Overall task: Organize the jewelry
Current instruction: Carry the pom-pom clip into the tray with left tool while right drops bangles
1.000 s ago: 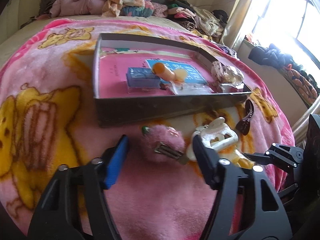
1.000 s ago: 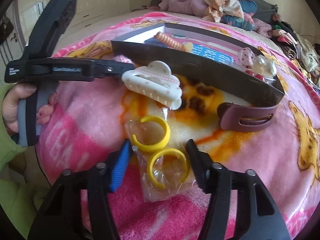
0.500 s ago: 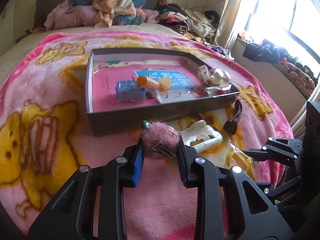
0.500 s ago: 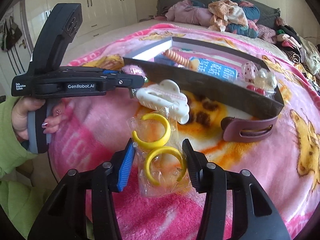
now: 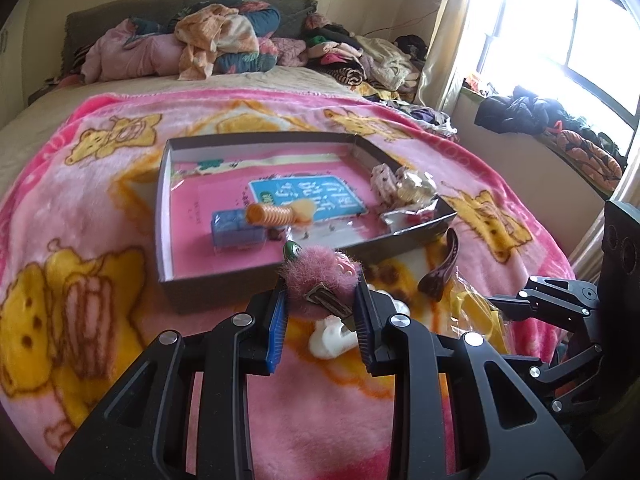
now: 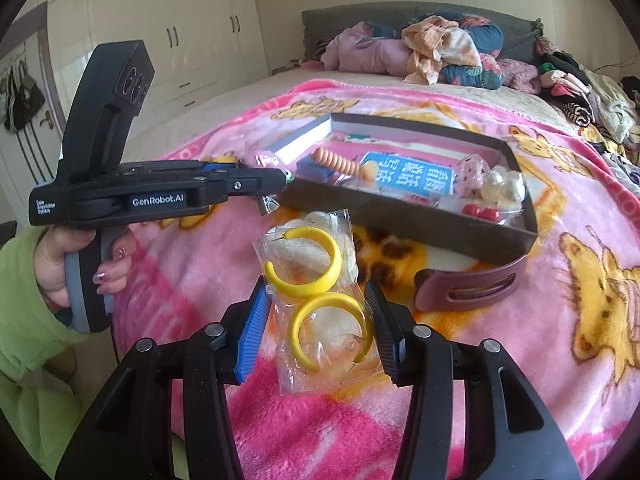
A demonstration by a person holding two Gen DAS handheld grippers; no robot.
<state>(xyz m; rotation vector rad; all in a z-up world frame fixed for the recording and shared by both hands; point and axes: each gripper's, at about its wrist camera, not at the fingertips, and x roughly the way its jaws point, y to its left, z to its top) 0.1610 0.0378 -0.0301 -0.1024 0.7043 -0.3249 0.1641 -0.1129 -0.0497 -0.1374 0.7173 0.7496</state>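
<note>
Since before: both grippers have risen off the blanket (image 5: 100, 240).
Left gripper (image 5: 320, 312): pinching fuzzy pink hair clip (image 5: 320, 280).
Right gripper (image 6: 318, 320): clamping bagged yellow hoops (image 6: 320, 300).
Tray near edge (image 5: 224, 284): twelve o'clock, close.

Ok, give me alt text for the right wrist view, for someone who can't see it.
The right gripper is shut on a clear bag of two yellow hoop earrings, held above a pink cartoon blanket on a bed. To its left, a hand in a green sleeve holds the left gripper toward a shallow dark box of trinkets; a maroon hair clip lies beside the box.
</note>
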